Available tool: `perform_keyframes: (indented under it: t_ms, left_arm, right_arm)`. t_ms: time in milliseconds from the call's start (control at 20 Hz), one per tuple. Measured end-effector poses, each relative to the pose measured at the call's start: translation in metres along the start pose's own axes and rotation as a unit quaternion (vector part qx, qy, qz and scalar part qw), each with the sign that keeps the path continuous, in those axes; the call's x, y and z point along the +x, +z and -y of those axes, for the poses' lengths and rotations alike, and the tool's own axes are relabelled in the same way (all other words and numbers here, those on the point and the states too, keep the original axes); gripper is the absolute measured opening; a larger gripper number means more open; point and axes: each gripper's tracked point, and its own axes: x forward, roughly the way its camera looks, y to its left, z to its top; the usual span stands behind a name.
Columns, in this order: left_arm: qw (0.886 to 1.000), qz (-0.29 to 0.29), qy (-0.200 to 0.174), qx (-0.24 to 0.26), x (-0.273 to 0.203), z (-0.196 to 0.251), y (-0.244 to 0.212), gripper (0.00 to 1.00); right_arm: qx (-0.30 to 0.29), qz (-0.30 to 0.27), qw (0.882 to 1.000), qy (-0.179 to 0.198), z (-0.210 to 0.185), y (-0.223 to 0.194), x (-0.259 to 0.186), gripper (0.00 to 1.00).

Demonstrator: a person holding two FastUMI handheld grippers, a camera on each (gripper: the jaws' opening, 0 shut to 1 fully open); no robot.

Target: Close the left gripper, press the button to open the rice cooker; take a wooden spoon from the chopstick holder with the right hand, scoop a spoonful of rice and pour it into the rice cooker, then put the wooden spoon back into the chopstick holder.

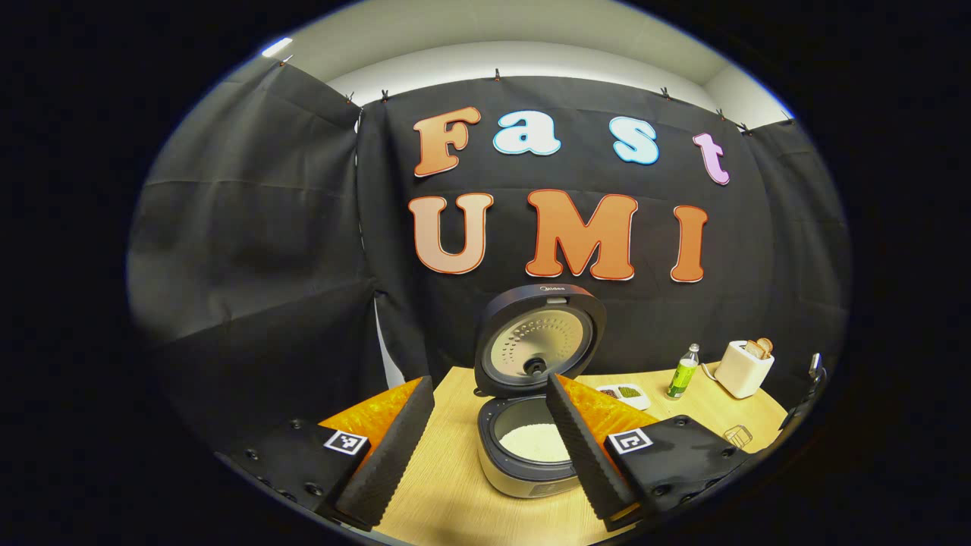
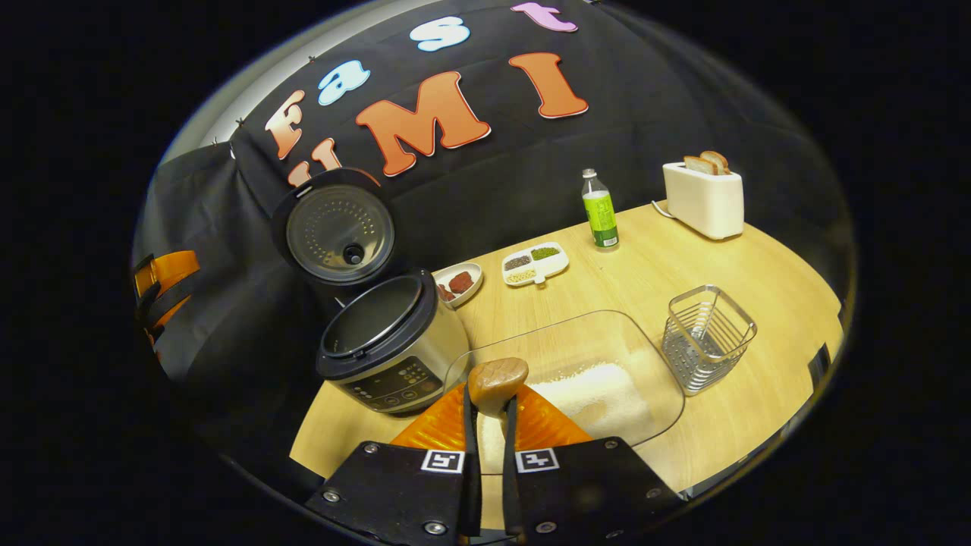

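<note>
Staged recording booth dressed as a kitchen. Black cloth wall (image 1: 250, 250) clipped along its top edge, frame centre and left. Wooden table (image 2: 645, 265) carries rice cooker (image 2: 394, 341), toaster (image 2: 704, 199), bottle (image 2: 600, 218), divided dishes (image 2: 535, 263).

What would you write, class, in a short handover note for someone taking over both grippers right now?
Left gripper: open, hovering in front of the rice cooker.
Right gripper: shut on the wooden spoon, over the clear rice container.
Chopstick holder stands right of the container.
Done: lid open, spoon taken; white rice already lies in the pot.
Left: whether this spoonful was poured is unclear; finish that, then return the spoon to the holder.
</note>
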Motion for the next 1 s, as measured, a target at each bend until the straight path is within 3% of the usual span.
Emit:
perform_keyframes:
  t_ms: [200,350,500,750,850,1000]
  left_arm:
    - [1.000,0.000,0.004,0.000,-0.001,0.002,0.000,0.98]
    - [1.000,-0.001,0.008,0.000,-0.003,0.001,-0.003,0.98]
    - [1.000,0.001,0.009,0.000,-0.003,0.005,0.001,0.98]
    - [1.000,0.002,0.010,0.004,-0.004,0.011,0.005,0.98]
    - [1.000,0.002,0.009,0.003,-0.005,0.018,0.005,0.97]
    - [1.000,0.004,0.009,0.003,-0.007,0.029,0.006,0.98]
  right_arm:
    - [0.057,0.004,0.998,0.008,0.002,0.000,0.008,0.10]
    - [0.156,-0.006,0.988,0.013,0.020,0.003,0.013,0.11]
    - [0.261,-0.028,0.965,0.017,0.042,0.000,0.018,0.11]
    - [0.397,-0.017,0.916,0.050,0.065,0.014,0.010,0.10]
    - [0.438,-0.014,0.897,0.062,0.074,0.019,0.006,0.10]
    - [0.465,-0.012,0.883,0.064,0.088,0.022,0.000,0.10]
